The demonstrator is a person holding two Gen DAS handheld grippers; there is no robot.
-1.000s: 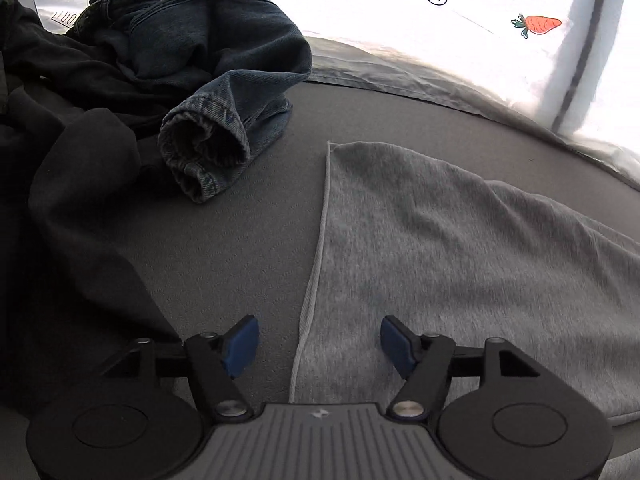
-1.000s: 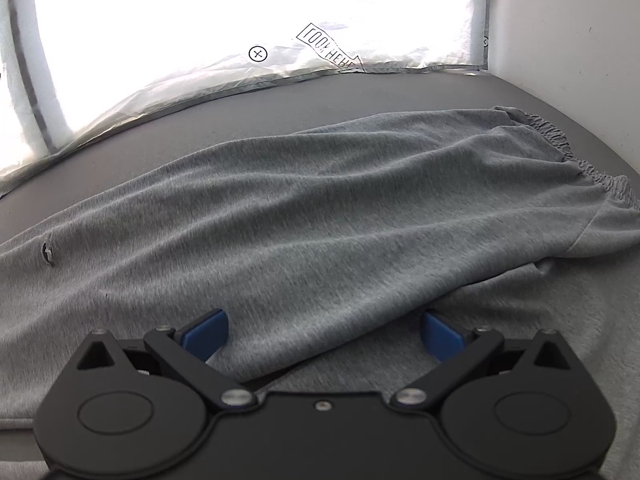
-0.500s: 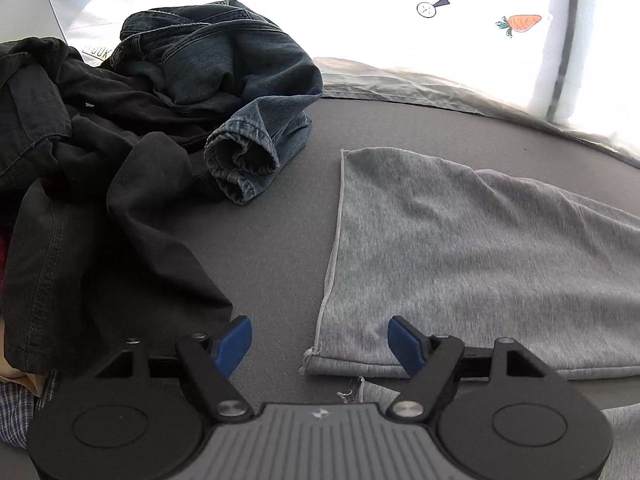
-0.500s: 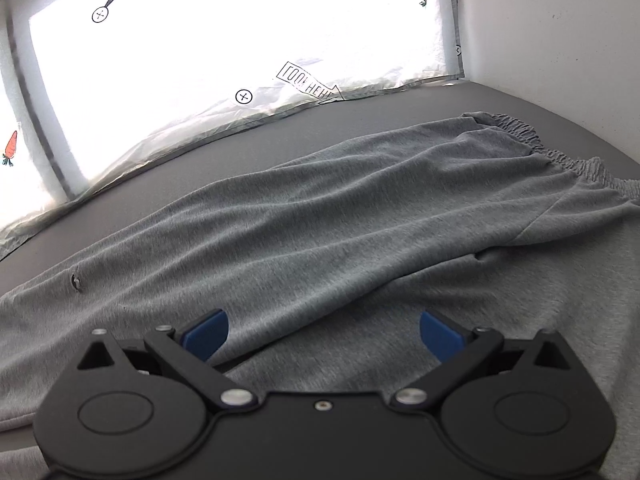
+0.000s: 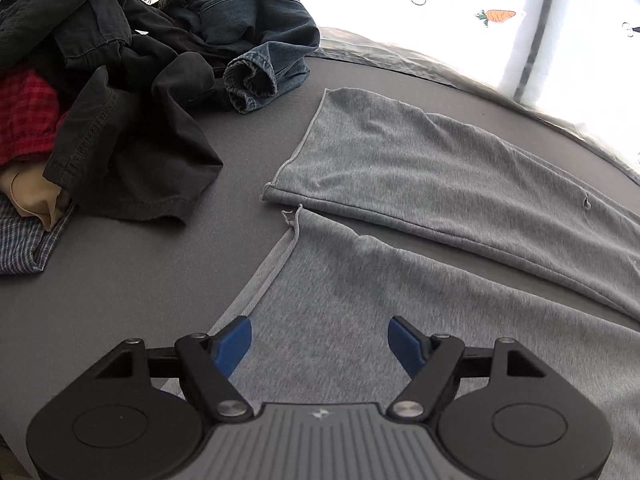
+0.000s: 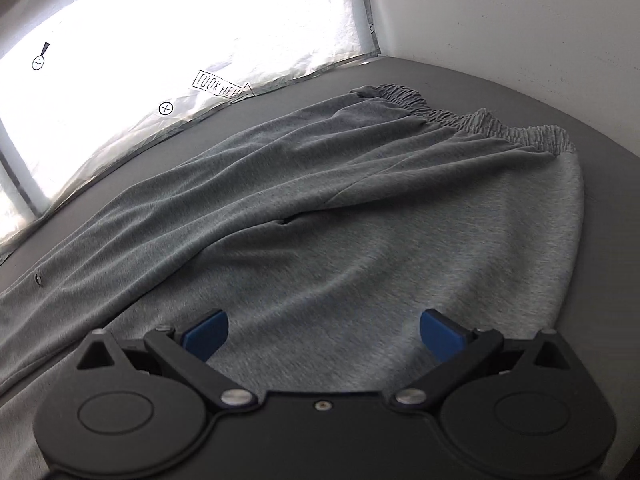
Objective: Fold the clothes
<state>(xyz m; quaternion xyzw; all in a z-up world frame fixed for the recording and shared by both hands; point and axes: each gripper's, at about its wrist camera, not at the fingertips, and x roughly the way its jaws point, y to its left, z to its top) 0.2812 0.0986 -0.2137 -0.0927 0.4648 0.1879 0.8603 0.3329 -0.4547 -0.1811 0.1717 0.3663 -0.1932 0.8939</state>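
**Grey sweatpants laid flat, both grippers spread and empty**

Far left: a heap of unfolded clothes (image 5: 132, 92) — dark garments, jeans, a red check. Beside it the grey sweatpants (image 5: 420, 168) lie spread on the dark mat (image 5: 140, 280), two legs just apart, hems toward the heap. The left gripper (image 5: 320, 340) hovers over the near hem, fingers wide, holding nothing. The right gripper (image 6: 322, 330) hangs equally wide over the seat, the elastic waistband (image 6: 516, 130) beyond. Judgement: soft, light, limp jersey — it will sag and drag. Pinch the stitched hem and the waistband, both firmer edges.
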